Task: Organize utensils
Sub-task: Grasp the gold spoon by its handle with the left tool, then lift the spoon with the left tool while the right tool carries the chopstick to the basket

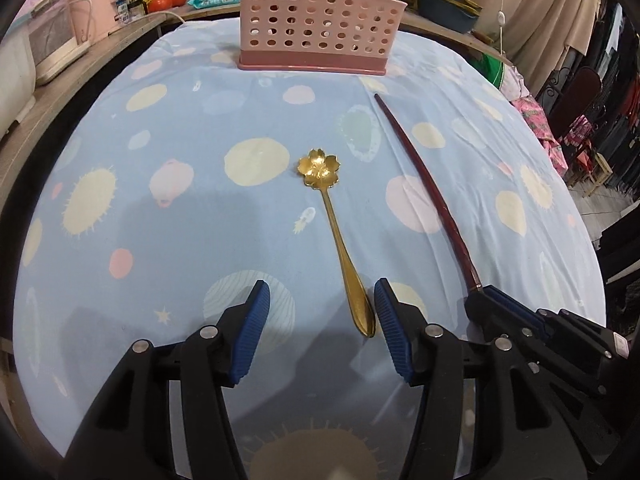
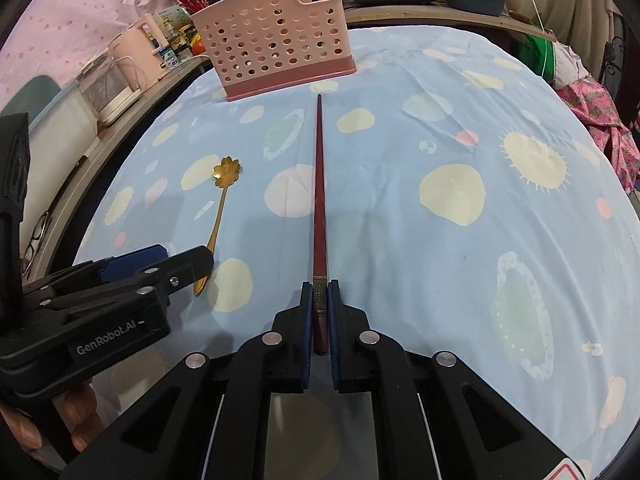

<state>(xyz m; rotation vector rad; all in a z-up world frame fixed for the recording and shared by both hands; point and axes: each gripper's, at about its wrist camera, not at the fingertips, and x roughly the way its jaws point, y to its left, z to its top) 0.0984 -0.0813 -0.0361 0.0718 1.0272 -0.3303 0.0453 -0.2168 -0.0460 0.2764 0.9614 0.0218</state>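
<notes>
Surface: pale blue cloth [image 1: 200,240] printed with cream suns, planets and pink spots, spread over the bench; wooden edging runs along its left side
Right gripper [image 2: 320,300]: clenched on the butt end of a dark red chopstick [image 2: 319,184], blue pads pressed against both sides of its metal-banded section
Chopstick: runs straight away from the right gripper across the cloth, thin tip ending just short of the pink holder; whether the far part rests on the cloth or is raised cannot be told
Left gripper [image 1: 322,308]: released, jaws standing apart with blue ribbed fingers [image 1: 252,332] either side of the spoon's handle end; the handle lies close against the right-hand pad, whether touching cannot be told
Spoon [image 1: 340,240]: gold, flower-shaped bowl pointing towards the holder, lying flat on the cloth, left of the chopstick and apart from it
Holder [image 1: 316,20]: pink plastic utensil caddy with round holes and a darker pink base, upright at the far edge of the cloth, well apart from both grippers
Person: fingers of a hand [image 2: 48,432] wrapped under the left gripper's black body, seen from the right wrist view
Background: pale appliances [image 2: 120,76] on a side counter at left, pots and bowls behind the holder, hanging clothes at right
</notes>
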